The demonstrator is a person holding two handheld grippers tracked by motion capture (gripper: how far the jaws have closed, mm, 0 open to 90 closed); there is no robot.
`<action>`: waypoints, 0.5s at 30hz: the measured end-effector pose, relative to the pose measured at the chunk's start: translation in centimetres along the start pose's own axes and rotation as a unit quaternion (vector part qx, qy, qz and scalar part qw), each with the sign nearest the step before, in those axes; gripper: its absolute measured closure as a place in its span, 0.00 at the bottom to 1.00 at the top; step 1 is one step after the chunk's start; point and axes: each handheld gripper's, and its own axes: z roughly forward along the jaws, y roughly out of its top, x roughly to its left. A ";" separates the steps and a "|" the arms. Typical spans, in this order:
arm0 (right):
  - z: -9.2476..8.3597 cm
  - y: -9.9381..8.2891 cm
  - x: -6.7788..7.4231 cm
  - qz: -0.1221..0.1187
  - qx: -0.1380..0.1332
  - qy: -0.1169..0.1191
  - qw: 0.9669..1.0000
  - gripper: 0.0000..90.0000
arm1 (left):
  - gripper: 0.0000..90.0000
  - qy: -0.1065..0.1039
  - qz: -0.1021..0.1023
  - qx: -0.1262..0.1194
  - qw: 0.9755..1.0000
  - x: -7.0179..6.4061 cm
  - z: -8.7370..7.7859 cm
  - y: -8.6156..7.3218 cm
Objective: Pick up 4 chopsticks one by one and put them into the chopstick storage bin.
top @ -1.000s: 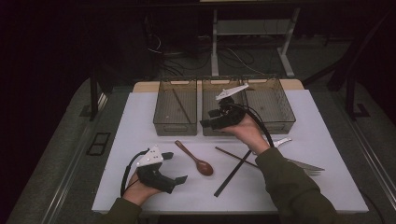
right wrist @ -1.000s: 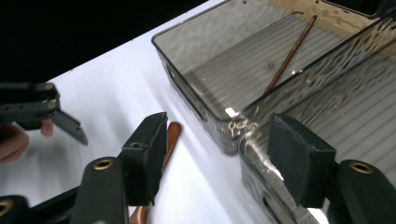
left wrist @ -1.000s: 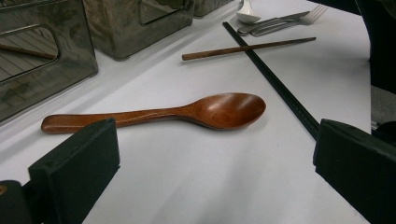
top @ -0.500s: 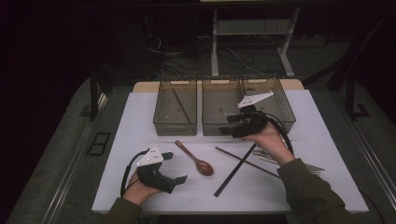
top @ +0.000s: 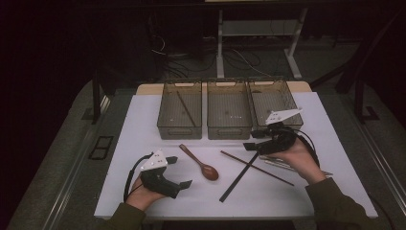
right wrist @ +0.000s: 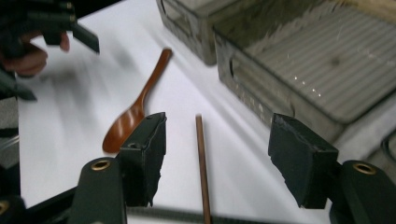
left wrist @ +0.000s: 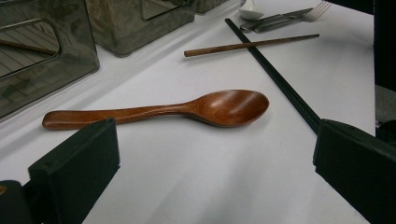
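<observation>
We see the right gripper [top: 249,142], jaws spread and empty, over the brown chopstick [right wrist: 202,169], which lies on the worktop crossing the black chopstick [top: 239,176]; closing there risks pinching both. Left gripper [top: 183,177] jaws spread, near the wooden spoon [left wrist: 168,110].

Right gripper view is motion-blurred: left hand [right wrist: 28,56] and far gripper smeared, brown chopstick [right wrist: 202,168] cut off at the bottom edge. Left gripper view: fork and spoon [left wrist: 275,18] partly cropped at top, black chopstick [left wrist: 275,74] runs behind a jaw. Chopstick in left bin [top: 184,106] barely resolvable.
</observation>
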 end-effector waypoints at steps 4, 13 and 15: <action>-0.5 -1.2 -0.1 0.001 0.018 -0.002 1.000 0.42 | 0.00 0.000 0.002 0.000 1.000 -0.1 -0.1 0.0; -1.6 -3.1 -0.1 0.000 0.052 -0.006 0.999 0.47 | 0.00 0.001 0.002 0.000 1.000 -0.1 -0.1 0.0; -1.8 -3.4 -0.1 0.004 0.065 -0.004 0.998 0.48 | 0.00 0.001 0.003 0.000 1.000 -0.1 -0.1 0.0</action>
